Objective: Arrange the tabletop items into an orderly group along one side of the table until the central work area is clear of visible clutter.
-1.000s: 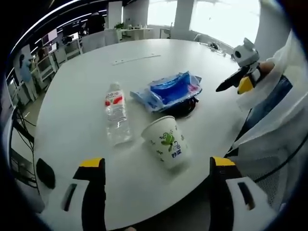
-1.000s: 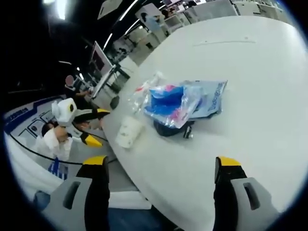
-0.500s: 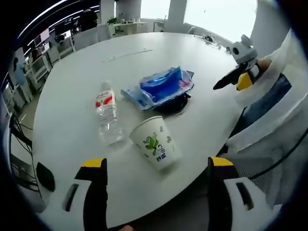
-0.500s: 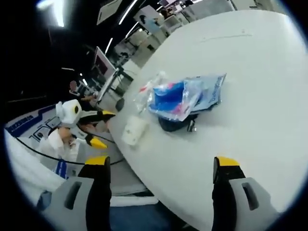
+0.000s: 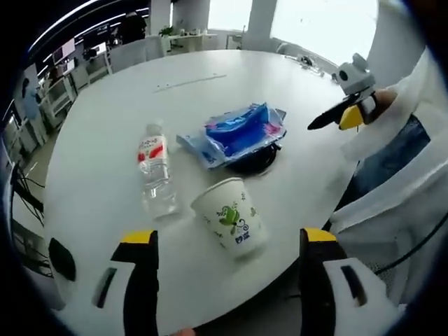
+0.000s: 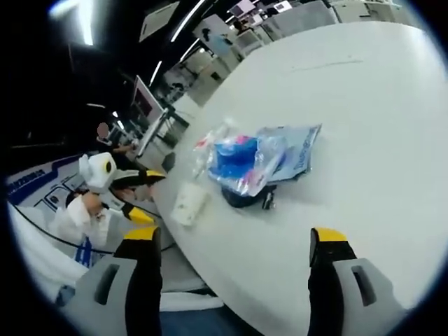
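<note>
Both grippers (image 5: 220,280) (image 6: 227,280) wide apart, holding nothing.

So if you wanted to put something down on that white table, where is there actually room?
Plenty: the table is bare beyond the blue plastic bag, out to its far edge, and left of the water bottle. The crowded spot is the near edge, where the lying bottle, the tipped paper cup, the bag and a dark object under the bag sit close together.
</note>
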`<state>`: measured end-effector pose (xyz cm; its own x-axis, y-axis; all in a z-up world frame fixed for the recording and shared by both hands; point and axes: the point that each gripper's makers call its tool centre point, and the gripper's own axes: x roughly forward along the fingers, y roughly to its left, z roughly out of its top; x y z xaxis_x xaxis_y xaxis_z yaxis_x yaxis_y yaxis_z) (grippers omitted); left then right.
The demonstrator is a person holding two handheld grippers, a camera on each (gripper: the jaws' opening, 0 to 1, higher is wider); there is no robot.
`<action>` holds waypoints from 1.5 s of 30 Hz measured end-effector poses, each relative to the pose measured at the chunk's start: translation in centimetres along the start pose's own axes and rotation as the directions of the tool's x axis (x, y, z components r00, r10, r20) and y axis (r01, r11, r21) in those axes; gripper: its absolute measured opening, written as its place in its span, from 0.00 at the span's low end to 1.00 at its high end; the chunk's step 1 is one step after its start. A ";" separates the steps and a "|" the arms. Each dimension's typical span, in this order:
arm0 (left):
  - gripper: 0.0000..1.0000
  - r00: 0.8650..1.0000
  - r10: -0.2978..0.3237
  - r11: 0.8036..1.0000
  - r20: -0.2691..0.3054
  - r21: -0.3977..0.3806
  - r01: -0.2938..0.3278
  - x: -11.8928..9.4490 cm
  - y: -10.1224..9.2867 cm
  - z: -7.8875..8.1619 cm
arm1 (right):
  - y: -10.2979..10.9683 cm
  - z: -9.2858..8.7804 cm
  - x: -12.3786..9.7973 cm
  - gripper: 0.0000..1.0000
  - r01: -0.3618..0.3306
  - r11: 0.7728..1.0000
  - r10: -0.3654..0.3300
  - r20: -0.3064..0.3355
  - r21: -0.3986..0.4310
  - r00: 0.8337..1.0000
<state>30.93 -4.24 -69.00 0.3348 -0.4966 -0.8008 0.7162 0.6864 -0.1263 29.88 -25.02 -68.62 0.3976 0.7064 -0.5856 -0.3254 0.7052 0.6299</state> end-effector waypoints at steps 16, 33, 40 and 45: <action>0.73 0.988 0.143 0.898 0.065 -0.428 -0.102 2.9 0.6 0.6 | 0.6 0.4 0.6 0.84 0.000 0.996 0.000 -0.008 -0.084 1.000; 0.38 0.971 0.237 0.883 0.036 -0.425 -0.200 4.4 0.9 -0.6 | 2.7 1.8 -0.4 0.68 -0.058 0.985 0.057 -0.010 -0.160 0.998; 0.37 0.950 0.190 0.911 0.247 -0.406 -0.077 2.5 -1.5 3.3 | 7.3 3.3 -1.0 0.56 -0.200 0.938 0.198 -0.036 -0.283 0.980; 0.37 0.913 0.135 0.967 0.385 -0.253 -0.037 1.5 -3.1 6.3 | 10.9 6.5 -1.0 0.53 -0.295 0.852 0.298 -0.062 -0.432 0.953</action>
<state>33.08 -10.47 -66.10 0.6381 -0.5651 -0.5229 0.5253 0.8161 -0.2408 31.52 -18.41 -57.82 0.2289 0.8868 -0.4015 -0.7653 0.4189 0.4888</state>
